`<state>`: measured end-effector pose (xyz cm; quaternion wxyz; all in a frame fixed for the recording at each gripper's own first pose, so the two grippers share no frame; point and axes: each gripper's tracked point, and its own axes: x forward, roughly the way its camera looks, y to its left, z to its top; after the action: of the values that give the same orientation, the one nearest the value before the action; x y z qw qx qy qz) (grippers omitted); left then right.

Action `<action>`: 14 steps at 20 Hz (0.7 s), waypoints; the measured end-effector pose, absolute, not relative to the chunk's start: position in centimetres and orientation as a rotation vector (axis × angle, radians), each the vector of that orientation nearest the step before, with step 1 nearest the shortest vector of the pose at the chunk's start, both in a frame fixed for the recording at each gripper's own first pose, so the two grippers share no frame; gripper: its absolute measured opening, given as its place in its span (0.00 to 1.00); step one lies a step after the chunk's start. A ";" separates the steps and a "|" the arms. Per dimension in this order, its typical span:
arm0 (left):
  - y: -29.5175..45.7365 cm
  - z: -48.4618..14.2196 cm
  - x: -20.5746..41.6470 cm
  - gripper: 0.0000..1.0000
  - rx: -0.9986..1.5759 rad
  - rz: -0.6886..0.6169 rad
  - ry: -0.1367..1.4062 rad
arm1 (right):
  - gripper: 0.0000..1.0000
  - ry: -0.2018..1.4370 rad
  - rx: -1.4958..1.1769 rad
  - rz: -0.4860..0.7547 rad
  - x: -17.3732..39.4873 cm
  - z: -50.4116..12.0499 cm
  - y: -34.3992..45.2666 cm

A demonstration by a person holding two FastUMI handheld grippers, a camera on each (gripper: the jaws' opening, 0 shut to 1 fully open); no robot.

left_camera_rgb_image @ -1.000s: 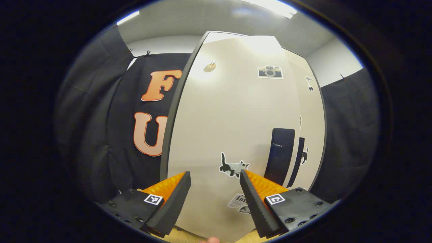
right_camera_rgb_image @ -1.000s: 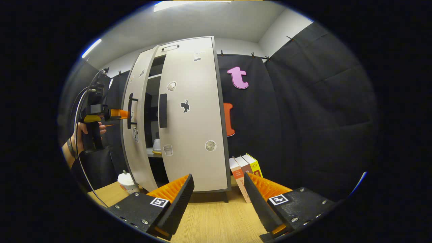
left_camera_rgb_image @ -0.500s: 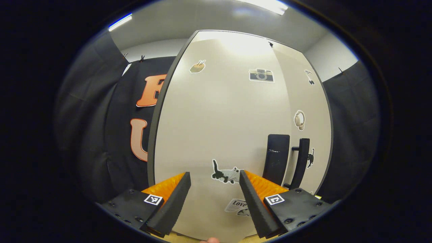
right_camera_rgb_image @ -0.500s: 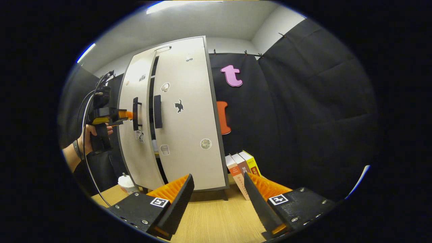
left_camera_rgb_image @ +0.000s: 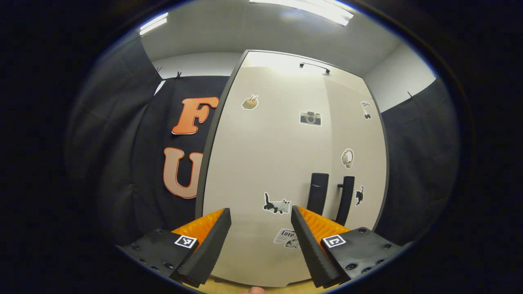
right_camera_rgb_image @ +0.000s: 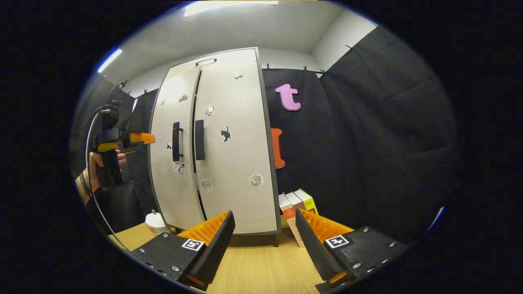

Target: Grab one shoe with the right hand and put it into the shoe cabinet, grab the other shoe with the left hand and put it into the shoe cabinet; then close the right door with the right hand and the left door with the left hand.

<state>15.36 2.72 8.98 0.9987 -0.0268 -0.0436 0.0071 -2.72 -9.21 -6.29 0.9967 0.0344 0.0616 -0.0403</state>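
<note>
A wooden tabletop (right_camera_rgb_image: pixel 253 269) runs across the foreground. On it, three books (right_camera_rgb_image: pixel 295 204) stand leaning together, close against the black cloth wall (right_camera_rgb_image: pixel 367 143). Over at the left edge sits a white lidded cup (right_camera_rgb_image: pixel 155 220). Overhead, ceiling light strips (left_camera_rgb_image: pixel 304 6) glow bright against the pale ceiling (left_camera_rgb_image: pixel 229 30).

- One shoe cabinet (right_camera_rgb_image: pixel 229 163), with two doors: left door (right_camera_rgb_image: pixel 171 171), right door (right_camera_rgb_image: pixel 237 143).
- Two door handles (right_camera_rgb_image: pixel 176 141).
- Three books (right_camera_rgb_image: pixel 295 204) on the tabletop (right_camera_rgb_image: pixel 253 269).
- One lidded cup (right_camera_rgb_image: pixel 155 220).
- Two tongs: left (left_camera_rgb_image: pixel 260 241), right (right_camera_rgb_image: pixel 264 245).
</note>
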 end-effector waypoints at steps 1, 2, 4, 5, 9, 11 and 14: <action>2.7 9.1 13.8 0.96 -0.052 0.011 -0.085 | 0.92 0.121 0.067 -0.067 -2.5 -6.1 -8.8; 2.8 9.0 12.5 0.96 -0.046 0.012 -0.084 | 0.92 0.118 0.063 -0.055 -2.3 -5.9 -8.3; 3.0 8.2 9.5 0.96 -0.022 0.026 -0.075 | 0.92 0.110 0.052 -0.034 -1.9 -5.6 -7.4; 3.1 7.5 8.1 0.96 -0.012 0.032 -0.069 | 0.92 0.107 0.048 -0.022 -1.9 -5.5 -6.9; 3.3 2.4 2.9 0.96 0.008 0.103 -0.030 | 0.92 0.116 0.047 0.021 -2.0 -6.0 -4.6; 2.8 -0.2 0.9 0.96 0.003 0.126 -0.013 | 0.92 0.120 0.045 0.031 -2.0 -6.3 -3.6; 2.2 -3.0 -1.1 0.93 0.004 0.144 0.005 | 0.92 0.113 0.053 0.051 -2.2 -6.1 -2.2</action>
<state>-1.08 2.17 -2.99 0.9974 0.0022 0.0027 0.0721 -2.21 -2.24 -6.09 0.9977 0.0263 0.0564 0.0256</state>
